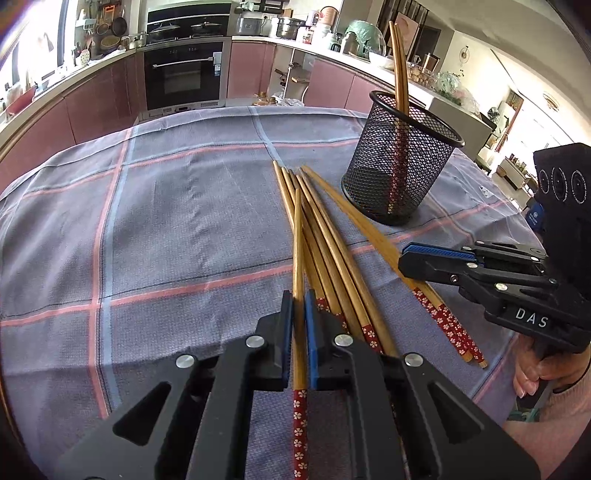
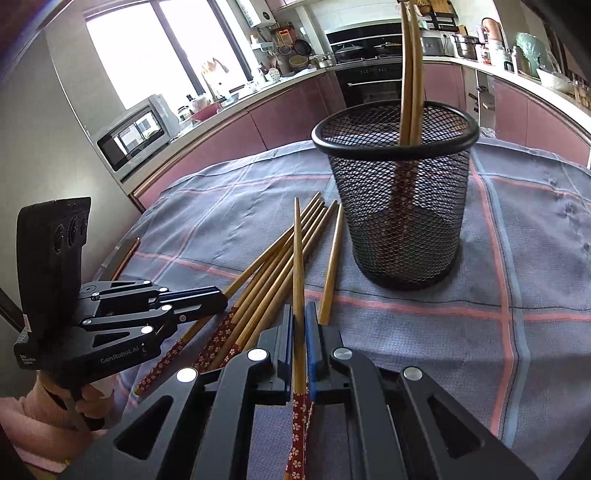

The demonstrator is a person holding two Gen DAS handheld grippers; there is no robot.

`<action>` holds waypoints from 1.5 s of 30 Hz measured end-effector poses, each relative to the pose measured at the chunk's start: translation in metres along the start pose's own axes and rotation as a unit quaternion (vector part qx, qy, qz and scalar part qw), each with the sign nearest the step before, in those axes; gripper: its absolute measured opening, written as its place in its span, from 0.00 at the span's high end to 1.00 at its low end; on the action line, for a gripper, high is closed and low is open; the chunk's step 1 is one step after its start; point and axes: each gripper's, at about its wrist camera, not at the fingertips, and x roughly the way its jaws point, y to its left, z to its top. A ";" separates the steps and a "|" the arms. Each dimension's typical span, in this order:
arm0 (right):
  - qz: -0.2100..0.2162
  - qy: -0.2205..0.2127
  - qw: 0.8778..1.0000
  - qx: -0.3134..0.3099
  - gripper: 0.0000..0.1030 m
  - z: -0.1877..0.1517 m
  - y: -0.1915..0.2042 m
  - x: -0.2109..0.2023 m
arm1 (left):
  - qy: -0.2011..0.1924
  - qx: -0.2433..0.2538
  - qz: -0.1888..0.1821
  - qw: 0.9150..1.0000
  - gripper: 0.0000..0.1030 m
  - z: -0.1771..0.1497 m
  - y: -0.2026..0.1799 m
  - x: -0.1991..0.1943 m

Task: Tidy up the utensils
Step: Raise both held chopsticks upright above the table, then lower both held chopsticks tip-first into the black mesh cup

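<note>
Pretty clearly a home kitchen. The built-in oven (image 1: 183, 75) sits in a run of pink cabinets (image 1: 92, 107), with a hob and lidded pans (image 1: 165, 31) right above it. Left of the oven, by the window (image 2: 162, 48), there's a microwave (image 2: 136, 136) on the counter. Right of the oven the counter is crowded with pots and jars (image 1: 291, 27). In front of the oven is a table with a checked cloth (image 1: 166, 206).

Right claw (image 2: 300, 343) clamped around chopstick (image 2: 297, 280)
</note>
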 end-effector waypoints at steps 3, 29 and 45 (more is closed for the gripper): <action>0.003 0.014 1.000 -0.004 0.95 0.000 0.002 0.008 | 0.002 0.006 0.000 1.000 0.93 0.000 -0.001 0.000; 0.018 -0.069 0.997 -0.034 0.94 0.032 0.001 -0.058 | -0.052 0.010 -0.044 0.998 0.93 0.032 -0.006 -0.047; -0.002 -0.194 0.980 -0.037 0.94 0.089 -0.021 -0.125 | -0.178 0.010 -0.103 0.979 0.93 0.099 -0.030 -0.117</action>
